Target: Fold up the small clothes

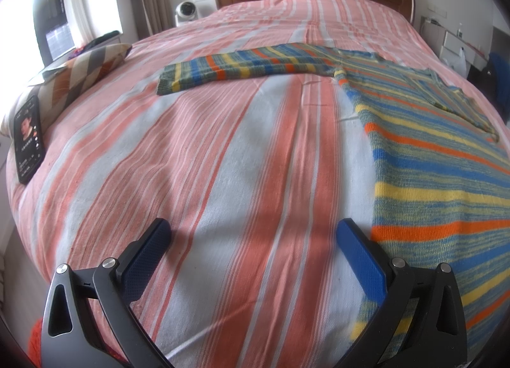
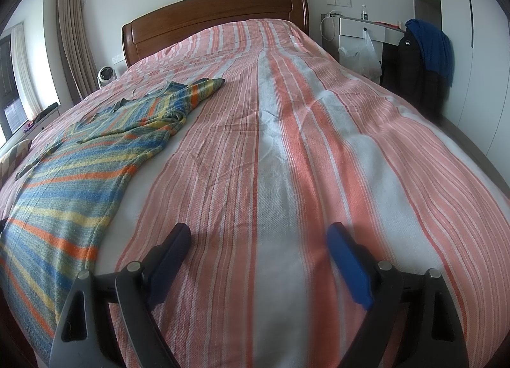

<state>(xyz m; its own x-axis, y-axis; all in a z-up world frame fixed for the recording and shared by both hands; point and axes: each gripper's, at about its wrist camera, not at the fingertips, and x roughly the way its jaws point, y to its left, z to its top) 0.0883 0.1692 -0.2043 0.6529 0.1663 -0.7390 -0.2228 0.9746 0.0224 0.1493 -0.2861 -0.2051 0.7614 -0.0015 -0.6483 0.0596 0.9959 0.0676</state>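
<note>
A knitted sweater [image 1: 440, 161] striped in blue, yellow and orange lies flat on the pink-and-white striped bedspread [image 1: 223, 161]. One sleeve [image 1: 242, 67] stretches out to the left in the left wrist view. In the right wrist view the sweater [image 2: 70, 176] fills the left side, its other sleeve [image 2: 191, 94] bunched and angled toward the headboard. My left gripper [image 1: 255, 234] stands open over bare bedspread, its right finger just beside the sweater's hem edge. Over the bedspread [image 2: 287, 161], right of the sweater, my right gripper [image 2: 258, 237] is open and holds nothing.
A phone [image 1: 28, 138] with a lit screen lies at the bed's left edge by a patterned cushion [image 1: 79, 78]. A wooden headboard [image 2: 216, 20] stands behind. A white fan [image 1: 186, 11], a desk [image 2: 363, 30] with a plastic bag, and a chair draped with dark clothes [image 2: 424, 59] flank the bed.
</note>
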